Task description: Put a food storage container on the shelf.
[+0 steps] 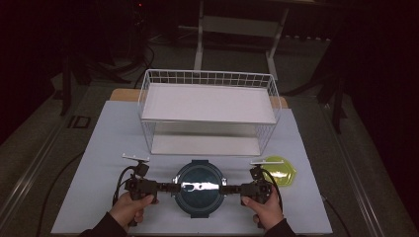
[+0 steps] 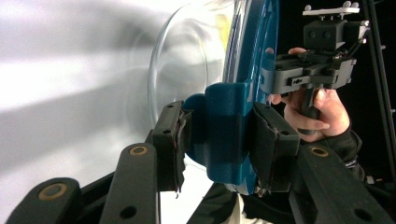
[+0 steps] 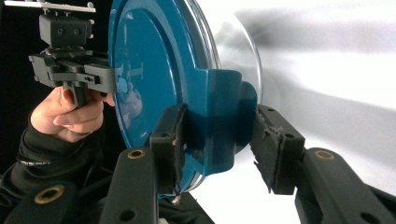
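My left gripper (image 1: 168,187) is clamped on the left clip of the round container with the blue lid (image 1: 199,186), front centre of the table (image 1: 99,148), just before the white wire rack (image 1: 207,111). My right gripper (image 1: 228,188) pinches the opposite clip, its outer pad standing slightly off; a yellow-green dish (image 1: 282,170) sits just behind it.

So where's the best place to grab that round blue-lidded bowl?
By the two latch tabs on opposite sides of the lid, each gripper coming in level from its own side. The tabs are flat and stick out past the round glass bowl, which would slip. The left gripper and right gripper do this.
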### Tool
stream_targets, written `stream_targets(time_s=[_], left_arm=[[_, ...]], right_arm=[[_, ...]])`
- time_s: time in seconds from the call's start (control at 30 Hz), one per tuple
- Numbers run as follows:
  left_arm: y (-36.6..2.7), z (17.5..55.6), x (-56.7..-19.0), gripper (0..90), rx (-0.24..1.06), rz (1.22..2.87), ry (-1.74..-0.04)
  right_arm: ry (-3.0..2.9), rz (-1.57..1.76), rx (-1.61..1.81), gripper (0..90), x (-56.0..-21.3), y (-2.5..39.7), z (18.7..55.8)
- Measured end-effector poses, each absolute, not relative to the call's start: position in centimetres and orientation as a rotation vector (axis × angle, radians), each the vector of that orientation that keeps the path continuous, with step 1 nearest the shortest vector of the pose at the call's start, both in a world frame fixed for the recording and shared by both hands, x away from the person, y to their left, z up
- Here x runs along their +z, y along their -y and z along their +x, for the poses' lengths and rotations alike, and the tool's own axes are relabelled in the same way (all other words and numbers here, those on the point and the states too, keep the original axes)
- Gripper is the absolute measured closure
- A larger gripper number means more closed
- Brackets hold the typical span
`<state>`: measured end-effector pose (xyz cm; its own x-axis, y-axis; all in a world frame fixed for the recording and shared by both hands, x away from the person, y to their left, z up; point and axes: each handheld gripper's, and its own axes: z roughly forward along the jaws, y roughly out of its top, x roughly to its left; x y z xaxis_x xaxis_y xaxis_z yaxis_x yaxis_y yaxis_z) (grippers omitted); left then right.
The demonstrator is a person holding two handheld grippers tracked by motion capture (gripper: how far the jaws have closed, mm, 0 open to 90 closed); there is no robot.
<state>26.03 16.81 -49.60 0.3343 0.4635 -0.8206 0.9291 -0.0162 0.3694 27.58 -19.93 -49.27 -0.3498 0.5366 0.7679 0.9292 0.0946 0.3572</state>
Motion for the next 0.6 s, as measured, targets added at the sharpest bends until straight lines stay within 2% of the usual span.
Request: stream_targets(time_s=[0.6], left_arm=[[-16.2, 26.5, -44.8, 57.8, -0.530, 1.632, -1.196]], right_arm=[[1.988, -1.407, -1.289, 55.2, -44.2, 20.6, 27.8]])
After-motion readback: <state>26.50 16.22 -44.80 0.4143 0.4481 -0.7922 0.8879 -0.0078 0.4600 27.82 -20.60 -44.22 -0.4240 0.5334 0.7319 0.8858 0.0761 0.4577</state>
